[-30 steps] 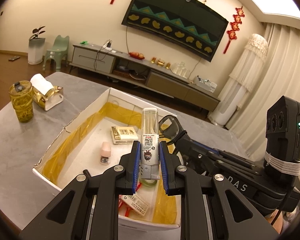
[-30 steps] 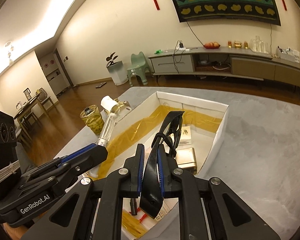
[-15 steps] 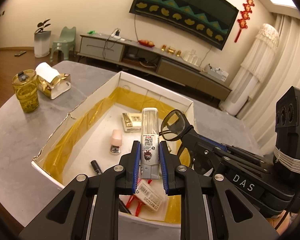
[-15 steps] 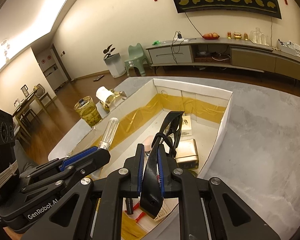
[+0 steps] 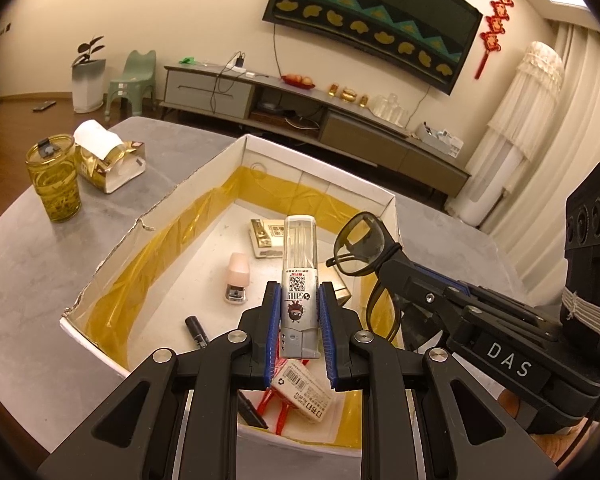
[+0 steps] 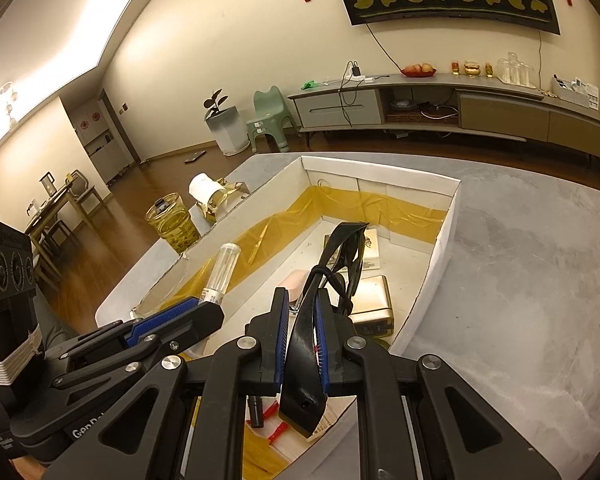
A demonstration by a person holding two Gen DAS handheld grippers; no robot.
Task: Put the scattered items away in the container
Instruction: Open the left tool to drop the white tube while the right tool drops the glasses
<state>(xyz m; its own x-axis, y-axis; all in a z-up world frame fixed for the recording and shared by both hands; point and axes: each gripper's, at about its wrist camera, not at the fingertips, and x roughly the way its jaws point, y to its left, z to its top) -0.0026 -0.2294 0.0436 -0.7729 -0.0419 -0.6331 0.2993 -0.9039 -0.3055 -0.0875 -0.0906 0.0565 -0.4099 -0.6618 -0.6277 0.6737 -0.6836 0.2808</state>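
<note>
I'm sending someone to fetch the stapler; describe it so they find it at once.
Look into the white cardboard box on the grey table, lined with yellow tape. The stapler lies mid-floor, left of the flat gold boxes. It alone has a pale pink top over a silver metal nose.

One box (image 5: 388, 200) on my worktop (image 5: 28, 280), one tube (image 5: 300, 264), one pair of glasses (image 5: 360, 248), one stapler (image 5: 237, 278), one marker (image 5: 196, 330), two flat packs (image 5: 267, 236) (image 6: 370, 304), one tumbler (image 5: 54, 178), one tissue box (image 5: 112, 164)
</note>
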